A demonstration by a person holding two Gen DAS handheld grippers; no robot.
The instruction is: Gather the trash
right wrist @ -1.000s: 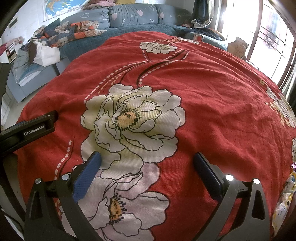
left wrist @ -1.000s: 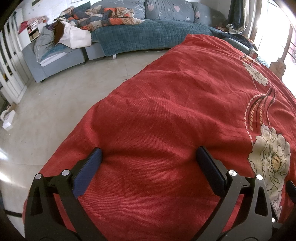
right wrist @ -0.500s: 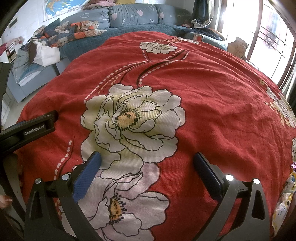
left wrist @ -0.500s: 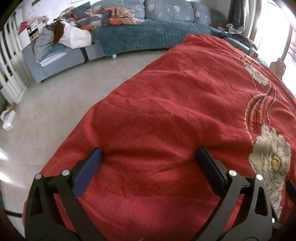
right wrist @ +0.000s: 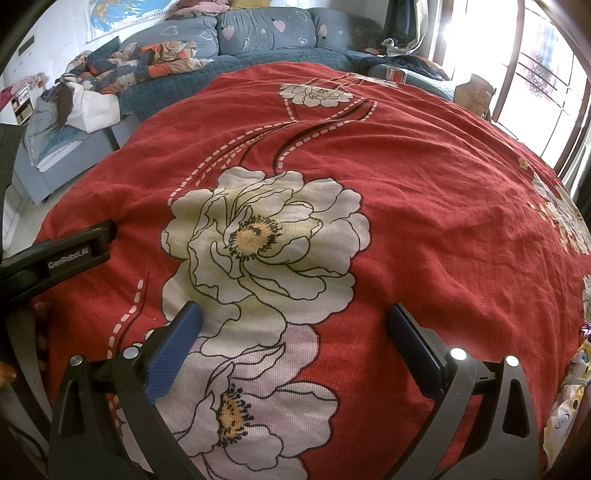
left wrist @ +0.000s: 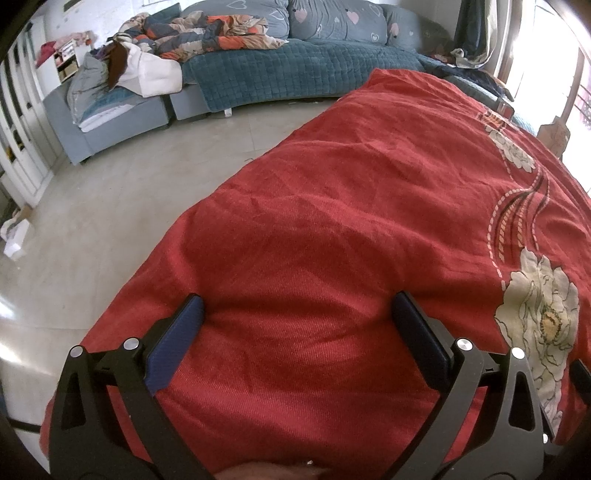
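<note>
Two handheld grippers hover over a bed draped in a red floral bedspread (right wrist: 424,192); both are released, fingers spread wide with nothing between them. The left gripper (left wrist: 295,328) sits above plain red cloth near the bedspread's left edge, where the fabric drops toward a pale tiled floor (left wrist: 110,192); its blue-padded fingers (left wrist: 173,343) frame only wrinkled cloth. The right gripper (right wrist: 291,336) sits over large printed white peonies (right wrist: 266,236); in its view the left gripper's black body, lettered "GenRobot.AI", shows at the left edge. The trash lies at the far right edge of the right wrist view: crumpled white and yellow snack wrappers (right wrist: 567,402) resting on the bedspread, just right of the right gripper's right finger and partly cut off by the frame. Beyond the bed, a curved teal quilted sofa (left wrist: 295,70) carries a heap of orange and navy bedding (left wrist: 207,33); bright windows (right wrist: 535,74) glare at the right.
</note>
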